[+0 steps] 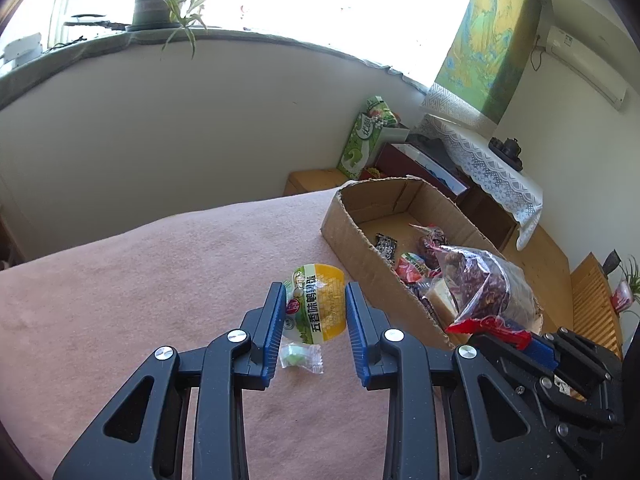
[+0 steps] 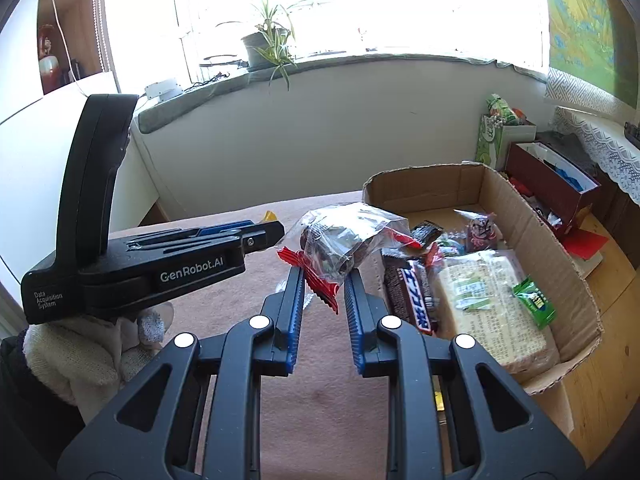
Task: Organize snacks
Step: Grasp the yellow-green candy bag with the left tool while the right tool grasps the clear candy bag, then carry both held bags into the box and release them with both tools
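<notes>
The cardboard box point(image 2: 472, 184) is sitting at the right edge of the bench point(image 1: 160, 280), with snack packets lying inside it. Left of the box, a round packet point(image 1: 320, 304) is resting on the bench, and a small wrapped sweet point(image 1: 302, 356) is lying just before it. Behind the bench, a potted plant point(image 1: 160, 4) is standing on the windowsill point(image 1: 256, 36).

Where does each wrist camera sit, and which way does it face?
Left wrist: on the left gripper, looking down at the pink blanket, holding a yellow snack pack; the right gripper shows alongside.
Right wrist: on the right gripper, clamping a clear bag; the left gripper and gloved hand show.
Shared: cardboard box, windowsill plant.
</notes>
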